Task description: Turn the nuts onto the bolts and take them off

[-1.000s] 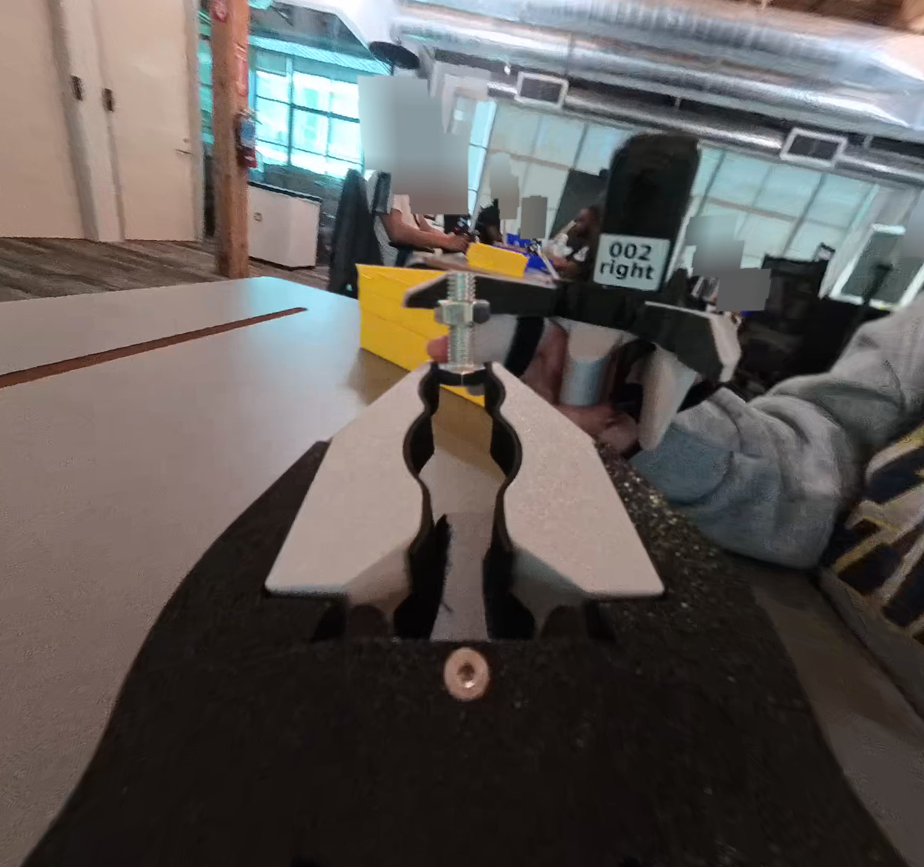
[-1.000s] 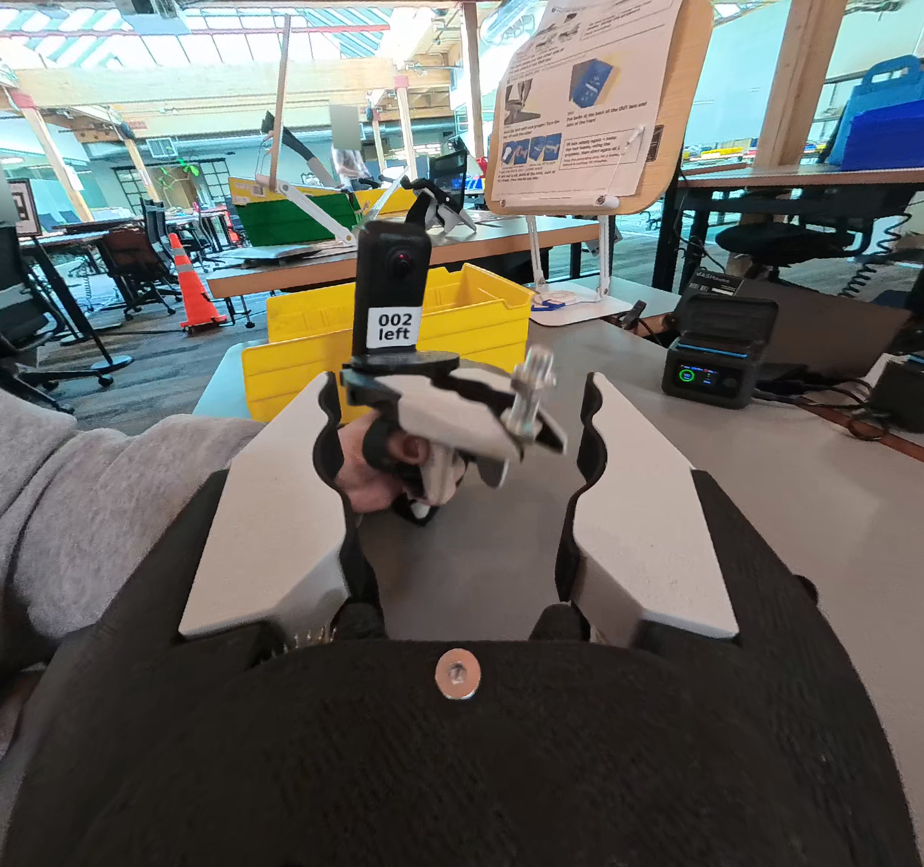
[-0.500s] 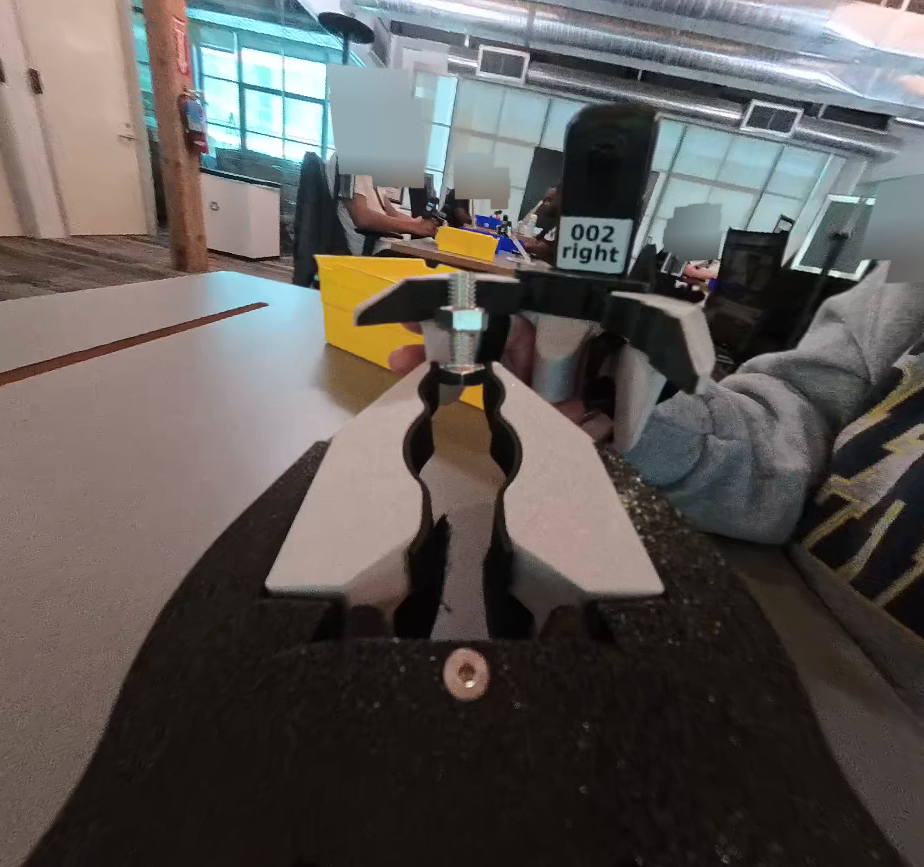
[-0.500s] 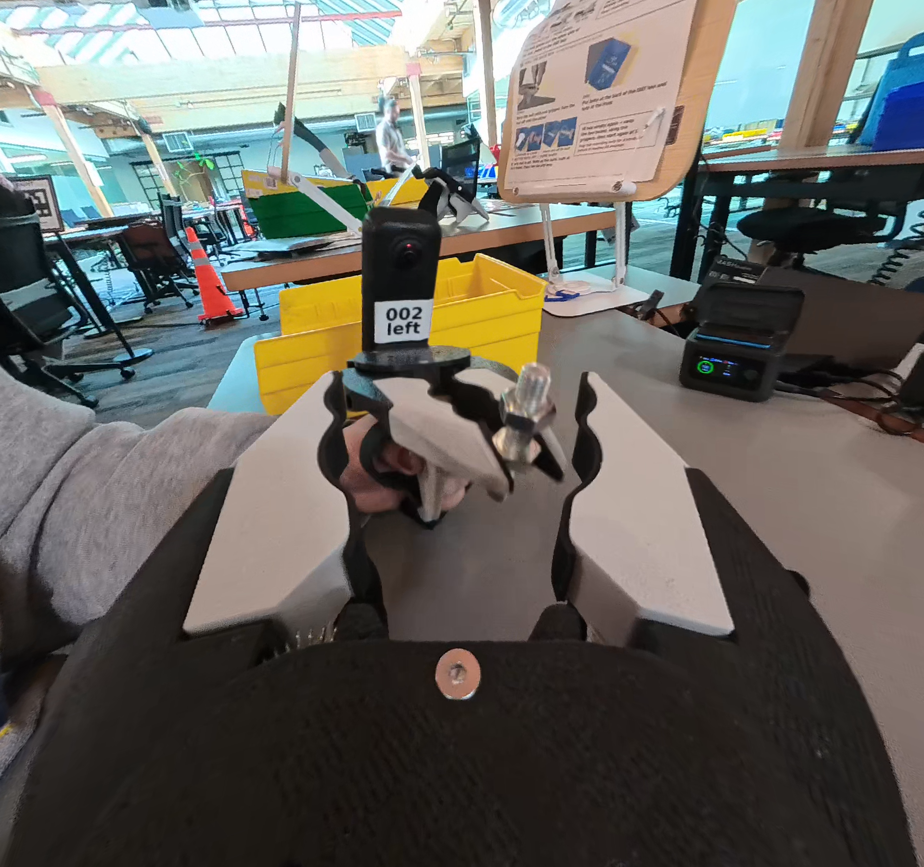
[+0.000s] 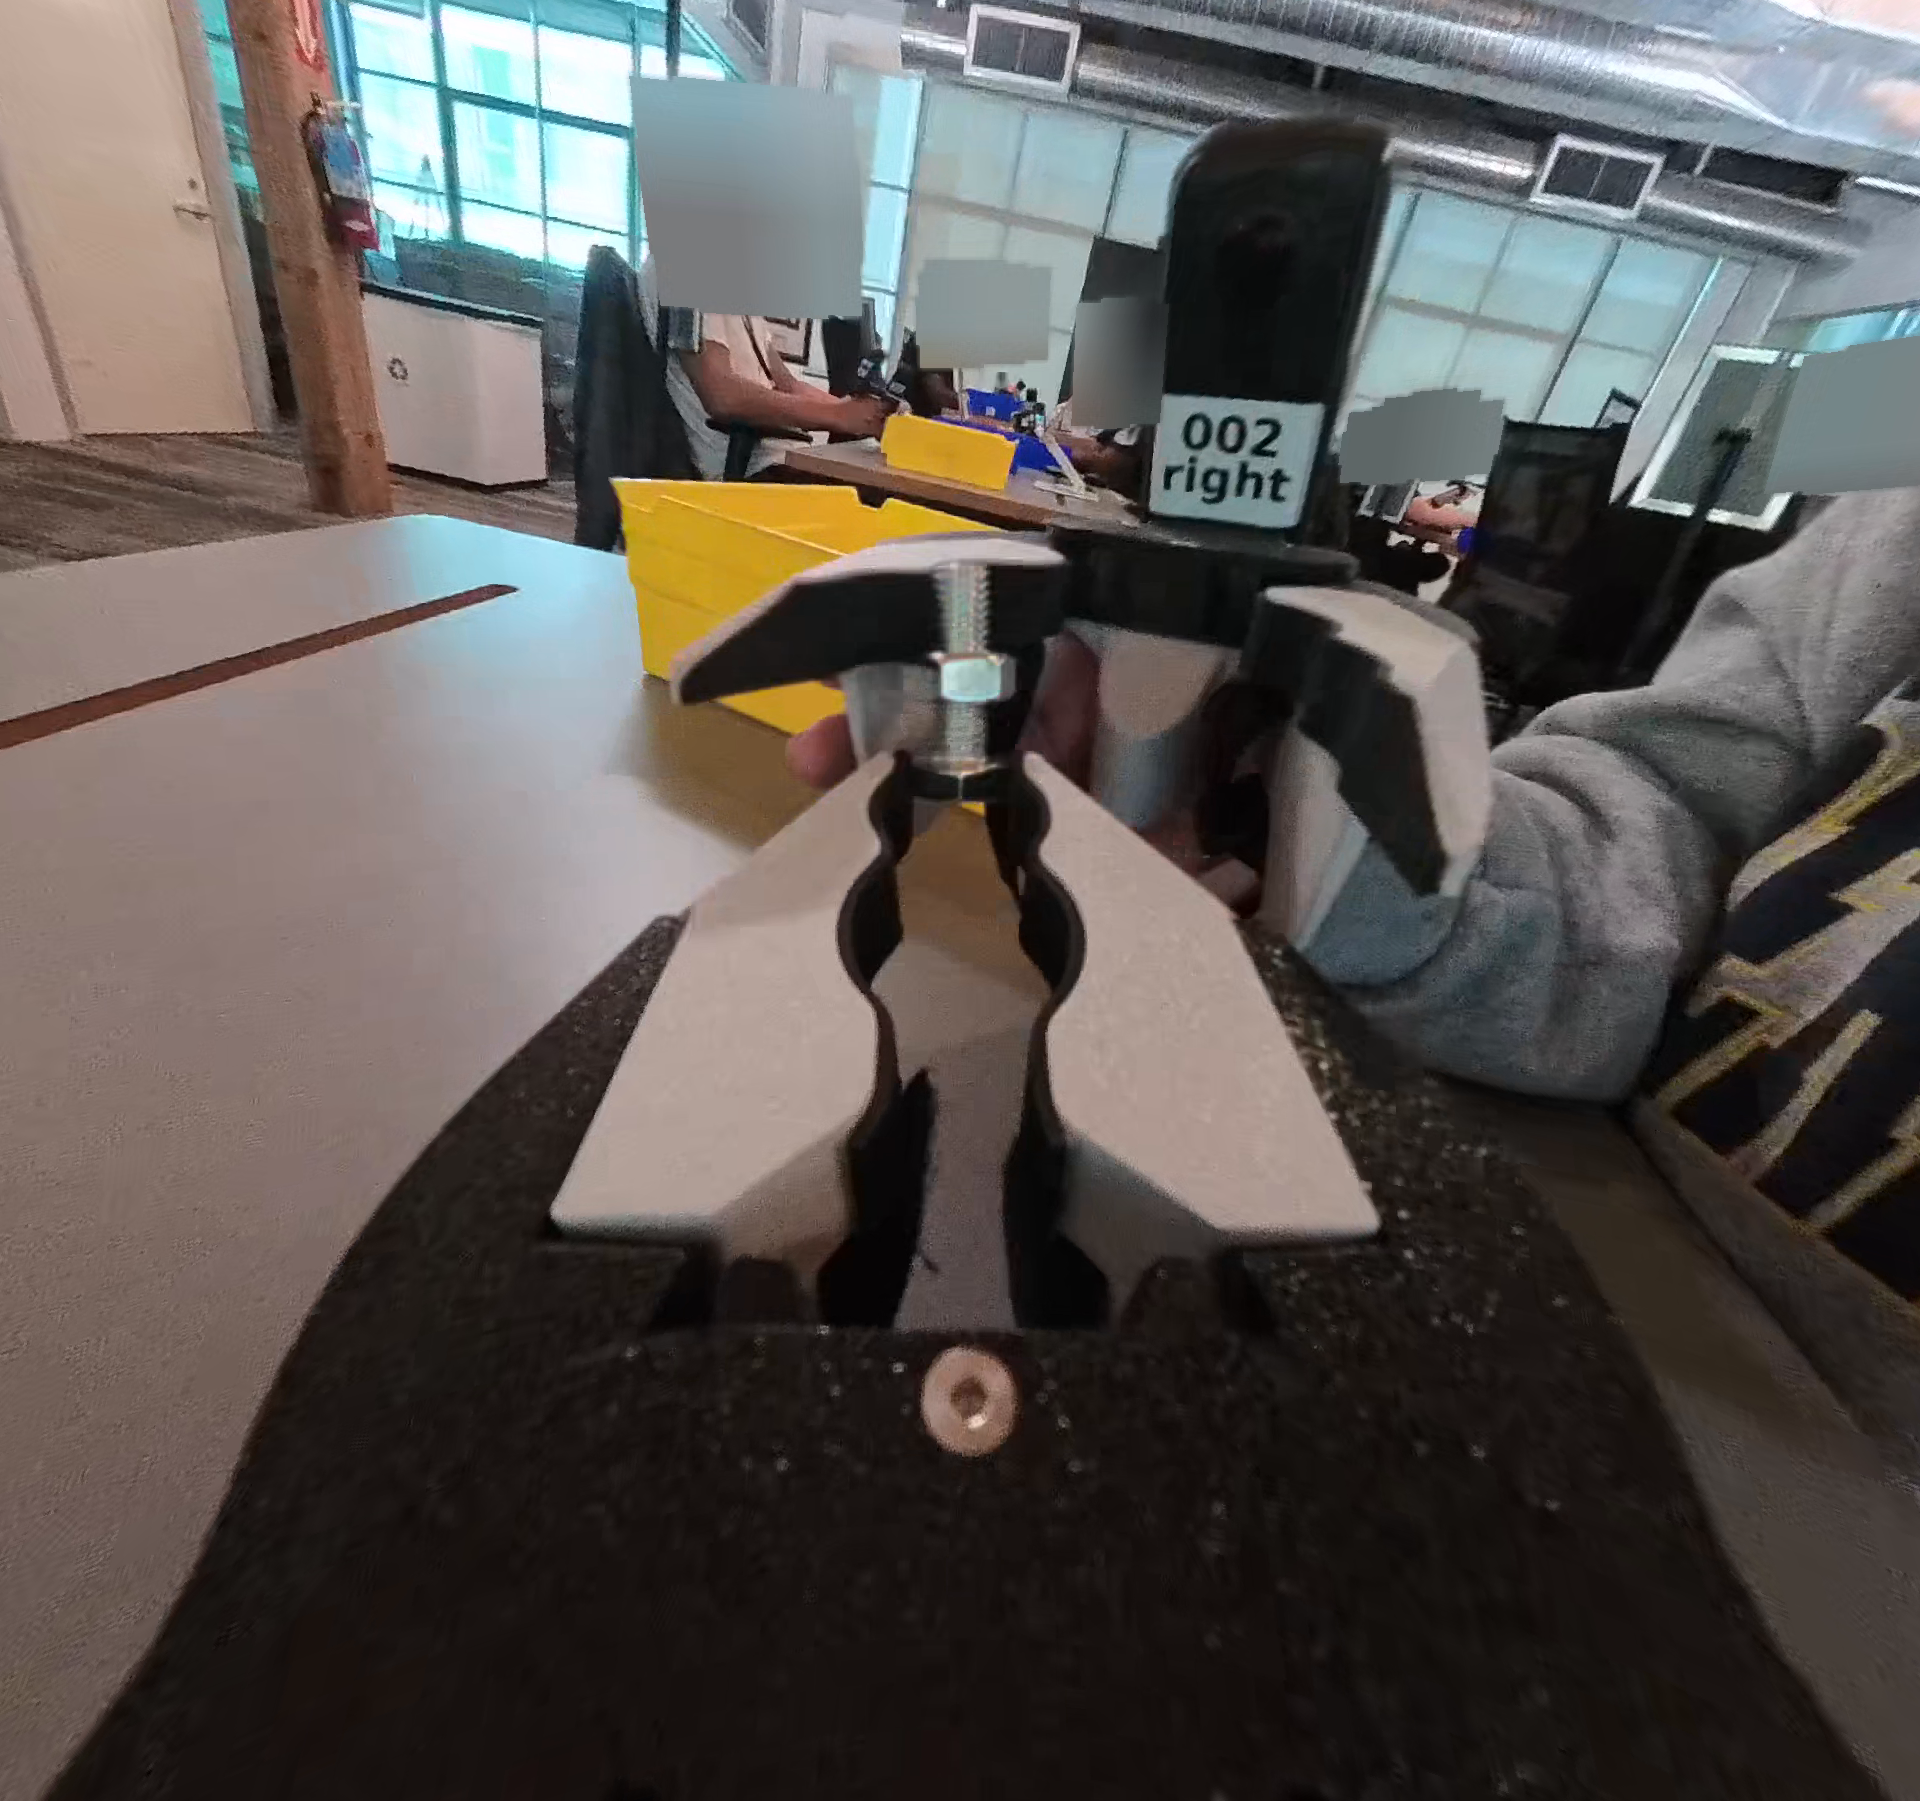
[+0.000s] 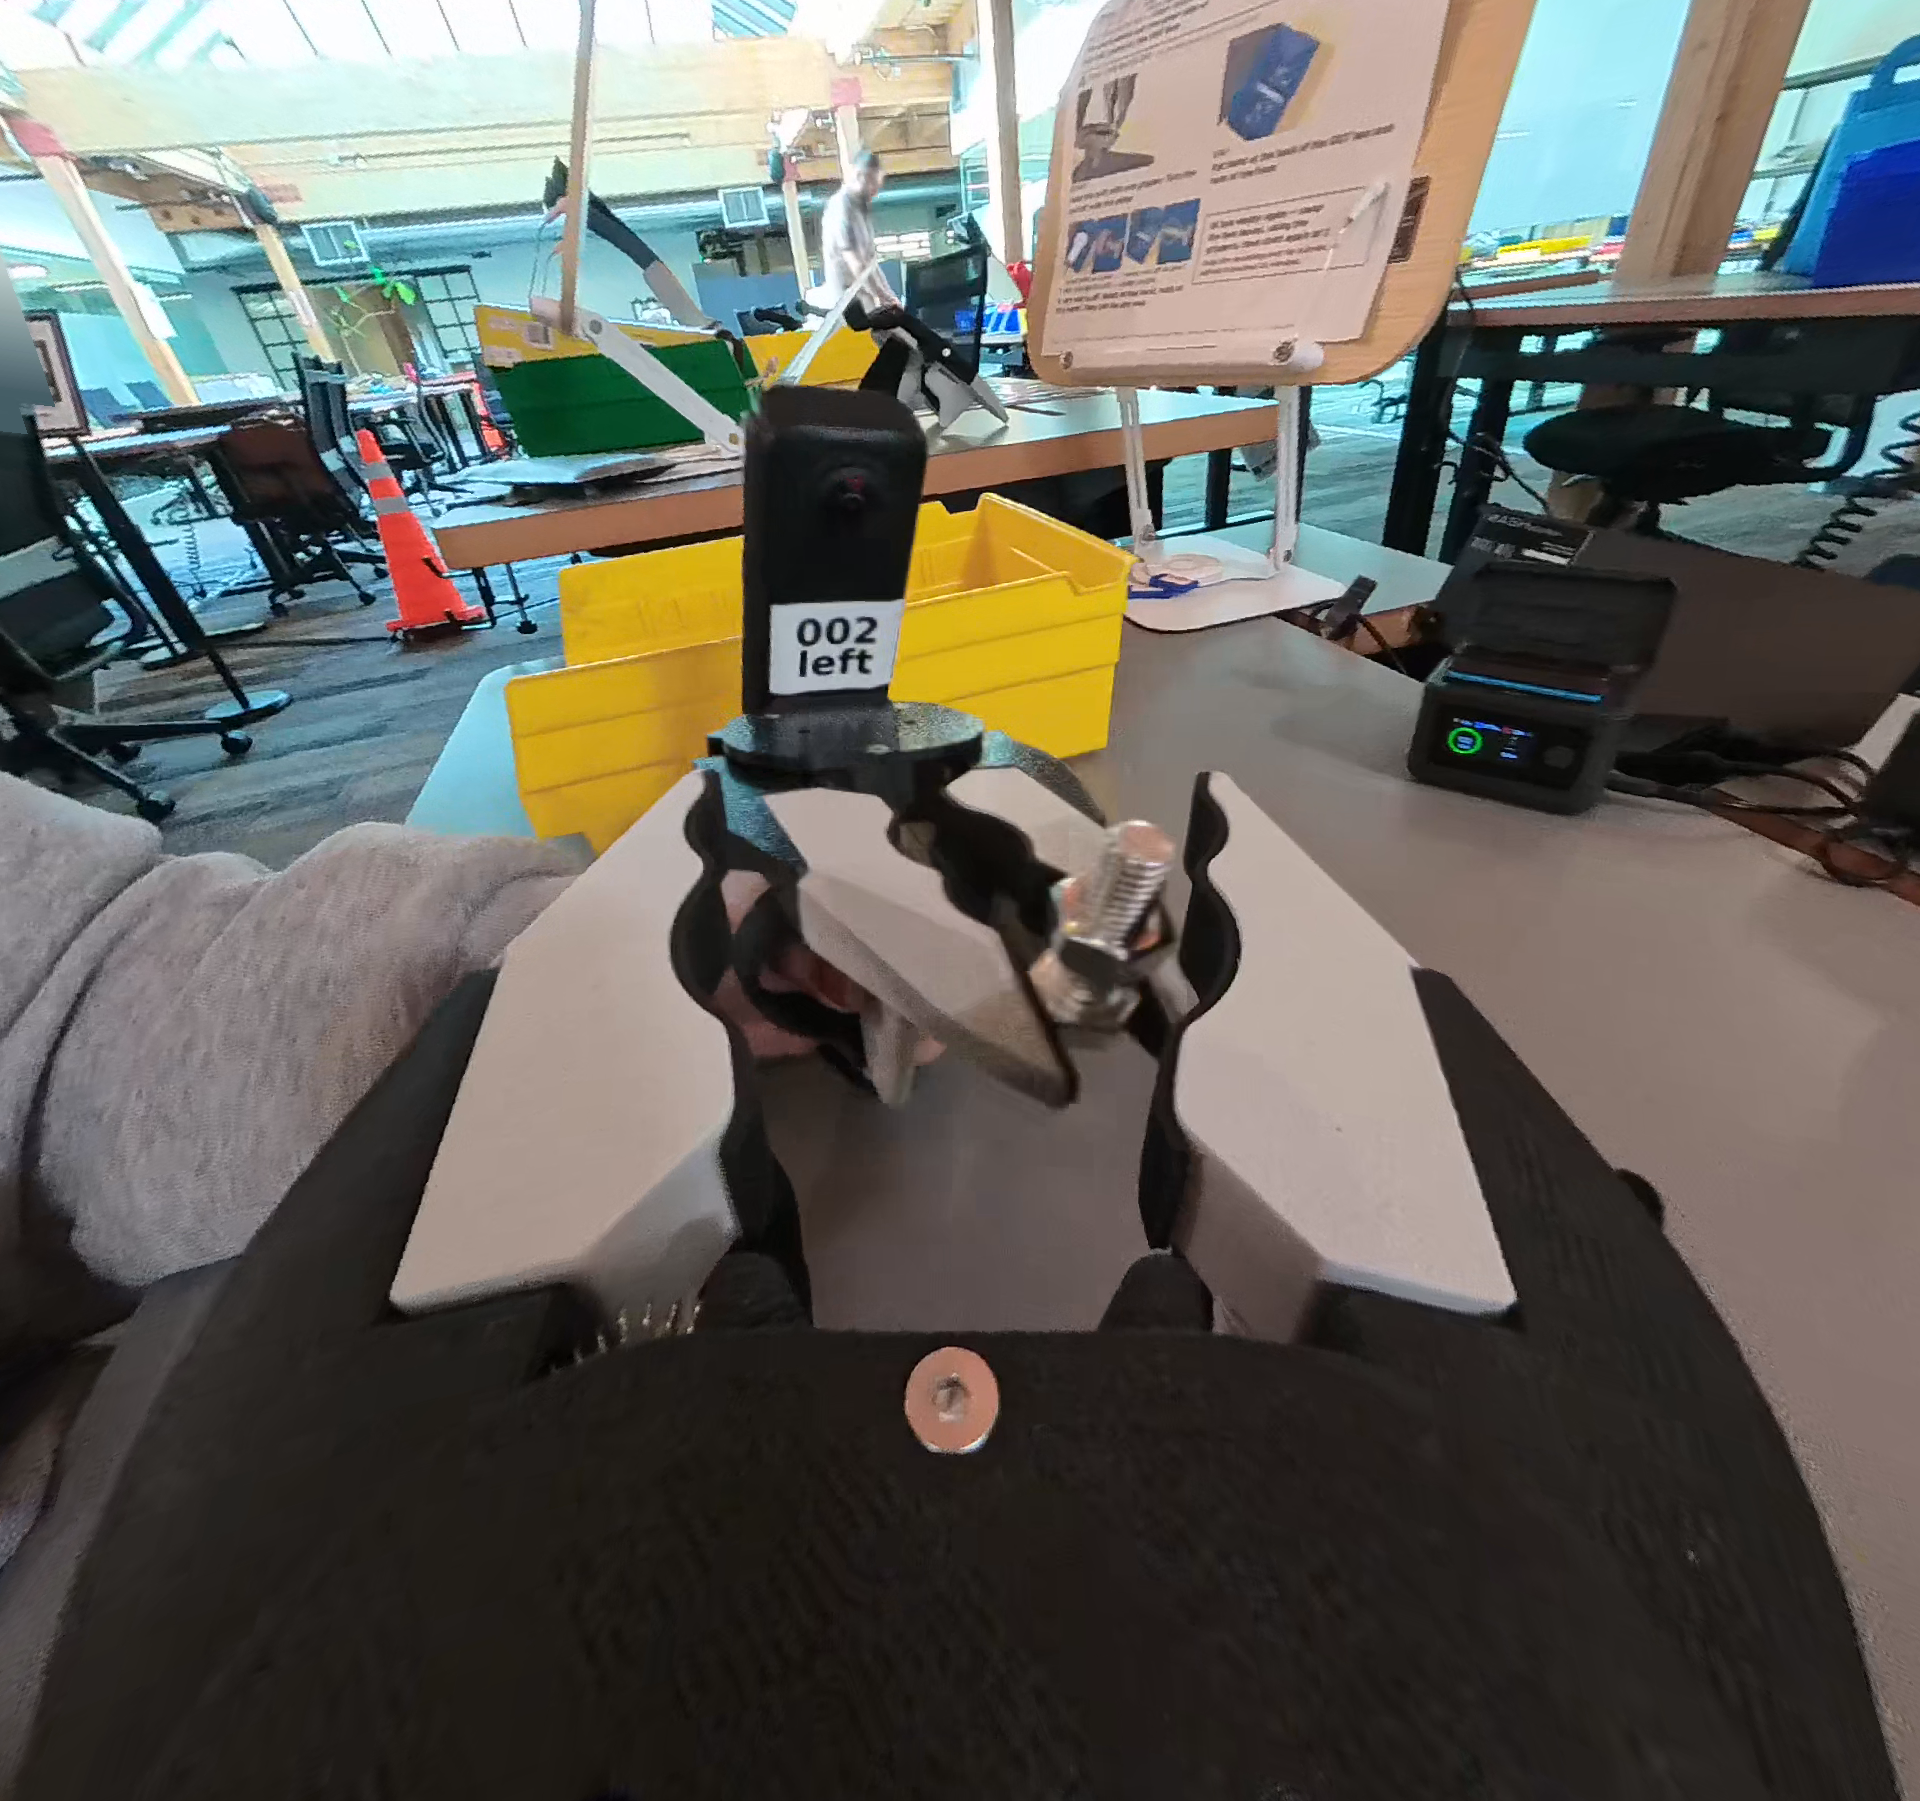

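Left gripper: fingers nearly closed, tips clamped on the head end of the bolt. Only a narrow wavy gap is left between the finger inner edges behind the tips. The bolt is held upright, threaded shank pointing up, well above the surface.

Right gripper: fingers spread wide, nothing gripped. The left gripper's tips and the bolt are seen between them. The bolt sits close to the inner edge of the right-hand finger in the right wrist view; contact cannot be told. In the left wrist view, one right-gripper finger is seen just behind the top of the bolt, the other well off to the side.

Bolt: silver, threads visible over the full exposed shank. A hex nut is threaded on about midway, with bare thread above and below it. In the right wrist view the bolt is seen tilted slightly, flat shank end up, nut low, near the left fingertips.

Both grippers are hand-held; a grey sleeve is seen behind the right gripper, and part of a hand under the left one.

Background: yellow bins on the far edge of the surface, a small black device with a lit screen to the right, an instruction board on a stand behind.
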`<act>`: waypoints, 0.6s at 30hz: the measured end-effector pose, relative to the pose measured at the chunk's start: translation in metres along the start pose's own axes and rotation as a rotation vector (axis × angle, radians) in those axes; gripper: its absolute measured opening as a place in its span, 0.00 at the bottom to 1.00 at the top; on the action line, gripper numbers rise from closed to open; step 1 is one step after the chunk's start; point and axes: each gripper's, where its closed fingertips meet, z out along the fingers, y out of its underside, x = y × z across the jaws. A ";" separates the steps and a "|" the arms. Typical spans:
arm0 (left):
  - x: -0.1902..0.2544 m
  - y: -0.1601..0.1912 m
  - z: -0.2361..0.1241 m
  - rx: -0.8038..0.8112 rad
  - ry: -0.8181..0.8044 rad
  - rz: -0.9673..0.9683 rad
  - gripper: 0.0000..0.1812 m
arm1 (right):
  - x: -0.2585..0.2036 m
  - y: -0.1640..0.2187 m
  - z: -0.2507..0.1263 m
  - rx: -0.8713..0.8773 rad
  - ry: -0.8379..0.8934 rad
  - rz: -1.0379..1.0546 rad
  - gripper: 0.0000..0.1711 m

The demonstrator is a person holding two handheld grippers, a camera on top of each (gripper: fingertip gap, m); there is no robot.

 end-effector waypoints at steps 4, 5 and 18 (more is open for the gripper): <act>-0.032 -0.016 -0.028 0.084 -0.176 -0.009 0.09 | 0.003 -0.001 -0.003 0.008 0.003 -0.009 0.47; -0.040 -0.019 -0.036 0.108 -0.211 -0.025 0.09 | 0.004 -0.001 -0.004 0.013 -0.004 0.006 0.45; -0.018 -0.004 -0.018 0.008 -0.092 0.044 0.09 | 0.034 -0.012 -0.018 0.095 0.114 0.066 0.14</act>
